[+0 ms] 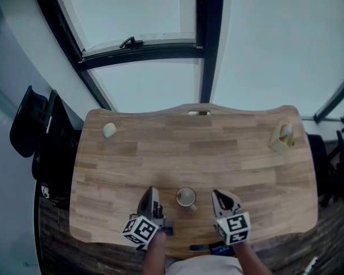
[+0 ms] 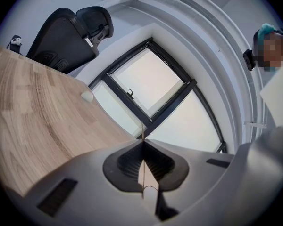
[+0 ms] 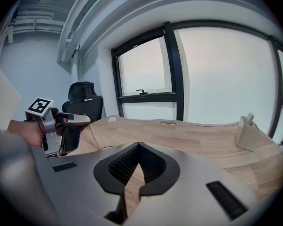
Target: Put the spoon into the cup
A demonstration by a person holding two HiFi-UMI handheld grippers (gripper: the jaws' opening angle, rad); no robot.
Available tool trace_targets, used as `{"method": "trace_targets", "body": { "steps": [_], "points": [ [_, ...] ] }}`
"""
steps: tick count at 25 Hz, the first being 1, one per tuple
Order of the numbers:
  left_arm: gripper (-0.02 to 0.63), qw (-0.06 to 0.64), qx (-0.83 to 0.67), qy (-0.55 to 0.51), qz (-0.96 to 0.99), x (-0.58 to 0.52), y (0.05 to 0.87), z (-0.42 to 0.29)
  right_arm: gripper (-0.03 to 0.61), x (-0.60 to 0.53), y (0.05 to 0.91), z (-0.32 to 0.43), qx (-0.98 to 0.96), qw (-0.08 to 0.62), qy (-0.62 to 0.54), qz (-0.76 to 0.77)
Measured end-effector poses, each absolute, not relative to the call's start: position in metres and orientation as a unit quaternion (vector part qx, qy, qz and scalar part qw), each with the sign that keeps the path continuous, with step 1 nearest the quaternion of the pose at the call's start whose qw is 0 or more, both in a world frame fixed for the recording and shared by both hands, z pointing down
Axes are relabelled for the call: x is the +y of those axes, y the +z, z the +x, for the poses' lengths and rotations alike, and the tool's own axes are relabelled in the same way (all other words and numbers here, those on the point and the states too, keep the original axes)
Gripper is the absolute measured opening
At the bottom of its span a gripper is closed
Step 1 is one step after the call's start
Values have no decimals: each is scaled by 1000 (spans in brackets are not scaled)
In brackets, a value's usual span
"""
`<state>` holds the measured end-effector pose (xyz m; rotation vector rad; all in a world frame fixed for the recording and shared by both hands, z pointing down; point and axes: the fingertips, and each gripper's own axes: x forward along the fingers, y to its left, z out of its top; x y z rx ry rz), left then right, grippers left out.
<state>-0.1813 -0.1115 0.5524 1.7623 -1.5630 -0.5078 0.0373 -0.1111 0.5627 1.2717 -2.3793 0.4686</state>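
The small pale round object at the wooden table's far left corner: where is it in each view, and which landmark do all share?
Head view: the small pale round object lies upper left, at the table's corner.
Left gripper view: left of centre, by the table's edge.
Right gripper view: left of centre, below the window.
Shared landmark: the black office chair.

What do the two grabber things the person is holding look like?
Both are smooth grey plastic. The left gripper and the right gripper each end in two pointed jaws lined with black ribbed pads. Behind its jaws, each one carries a white cube printed with black square markers. No cables show.
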Motion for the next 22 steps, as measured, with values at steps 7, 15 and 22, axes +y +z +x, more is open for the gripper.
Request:
{"method": "trace_targets", "body": {
  "steps": [7, 15, 22],
  "points": [
    [0, 358, -604, -197, 684, -113, 553, -180, -3, -112, 564, 37, -851, 196, 166, 457],
    [0, 360, -601, -191, 687, -115, 557, -175, -3, -114, 566, 40, -849, 193, 170, 462],
    [0, 360, -600, -187, 690, -115, 559, -173, -3, -112, 565, 39, -850, 201, 169, 457]
  ]
}}
